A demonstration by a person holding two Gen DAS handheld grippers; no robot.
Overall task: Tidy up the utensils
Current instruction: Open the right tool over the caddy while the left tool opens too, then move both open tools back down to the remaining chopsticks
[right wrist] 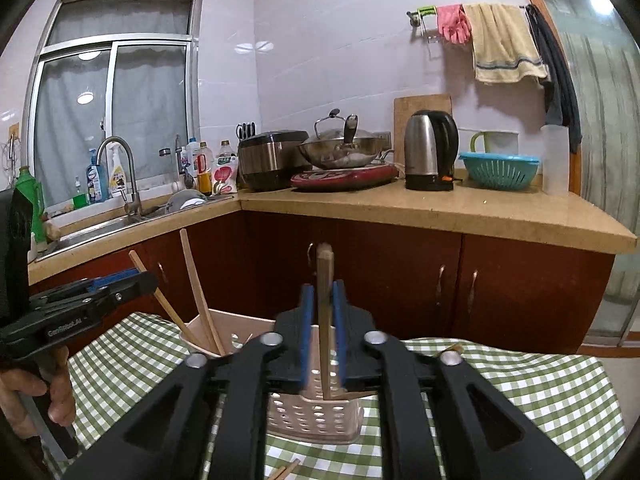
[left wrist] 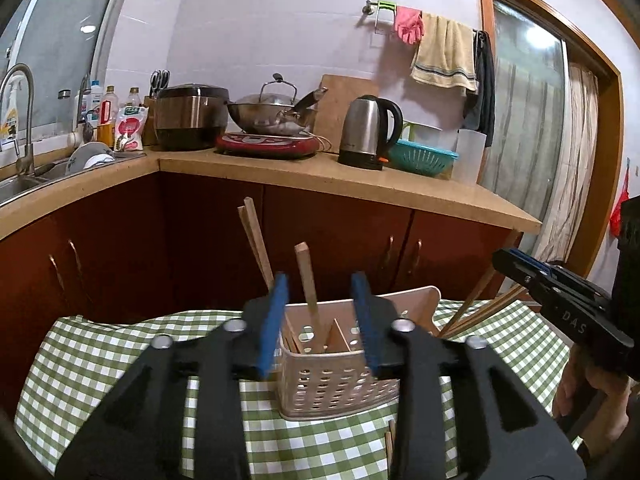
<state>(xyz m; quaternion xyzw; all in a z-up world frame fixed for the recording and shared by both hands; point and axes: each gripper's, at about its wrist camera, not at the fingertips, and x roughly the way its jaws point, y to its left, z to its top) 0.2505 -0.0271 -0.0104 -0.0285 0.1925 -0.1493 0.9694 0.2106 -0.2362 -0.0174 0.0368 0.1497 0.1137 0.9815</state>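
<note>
Left wrist view is showing the left gripper [left wrist: 320, 320] hanging just over the perforated holder [left wrist: 340, 380] on the green checked tablecloth [left wrist: 100, 360], jaws standing apart with a chopstick [left wrist: 309, 280] rising between them. The pads aren't touching it, so it's loose and standing in the holder by itself. Two more chopsticks [left wrist: 254, 236] are leaning off to the left in the same holder.

Right wrist view: the right gripper [right wrist: 323, 320] is sitting with its jaws close around another chopstick [right wrist: 325, 312], small gaps either side, so I'm reading it as not clamped.

Handling guess: these are light, stiff wooden sticks, smooth and thin enough to swivel in the pads. I'd be grabbing around the upper middle, square across the flat sides, not near the tip.

Both sticks are standing nearly upright, long axis vertical, lower ends down in the holder's compartments. A few strays [right wrist: 284, 472] are lying flat on the cloth in front.
</note>
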